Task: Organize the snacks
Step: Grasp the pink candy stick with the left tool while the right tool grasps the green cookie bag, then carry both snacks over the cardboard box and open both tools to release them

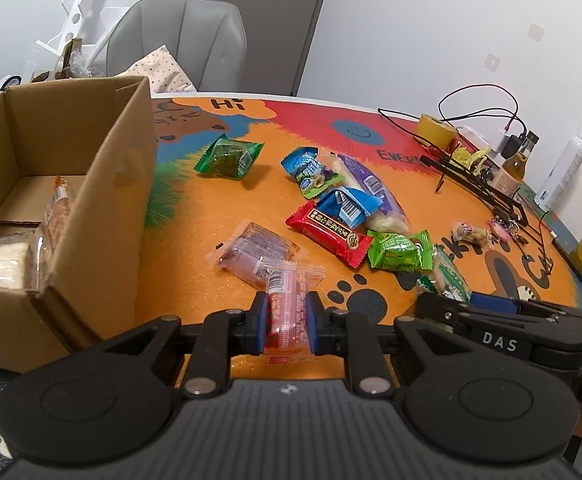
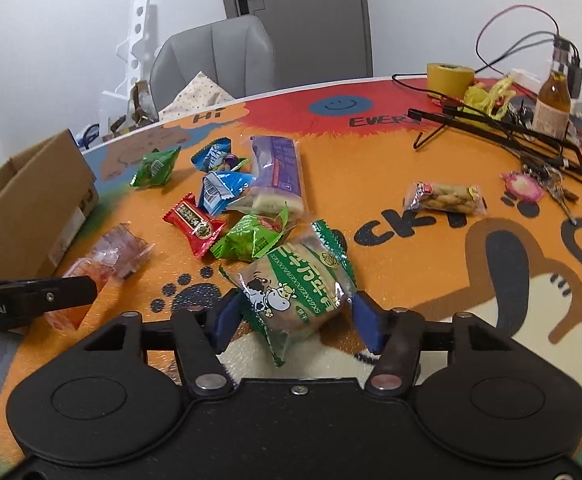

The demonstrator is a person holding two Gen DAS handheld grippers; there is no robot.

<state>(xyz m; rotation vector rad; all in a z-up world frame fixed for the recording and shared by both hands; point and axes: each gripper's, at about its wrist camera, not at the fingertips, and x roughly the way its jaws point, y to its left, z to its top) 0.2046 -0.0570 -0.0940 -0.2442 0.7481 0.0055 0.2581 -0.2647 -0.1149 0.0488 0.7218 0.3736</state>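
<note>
While left tongs point(image 1: 287, 322) clench pink stick pack point(image 1: 286, 312) just above mat point(image 1: 219, 208), I carry it to box point(image 1: 103, 184) at 10 o'clock, clearing near wall. Right tongs point(image 2: 295, 316) straddle cow biscuit pack point(image 2: 299, 288); pads point(image 2: 365, 320) not visibly pressing, so I count grip unfinished: squeeze middle, not crinkly ends. Green pack point(image 2: 251, 240), red pack point(image 2: 195, 224) crowd 11 o'clock. Box already holds sandwich pack point(image 1: 7, 256).

**Both grippers low, angled down**

Left gripper point(image 1: 285, 322): fingers point(image 1: 259, 322) clamped narrow on a pink packet point(image 1: 287, 316). Right gripper point(image 2: 295, 314): fingers point(image 2: 365, 322) partway apart, flanking a green cow-print packet point(image 2: 297, 288); contact not clear.
</note>
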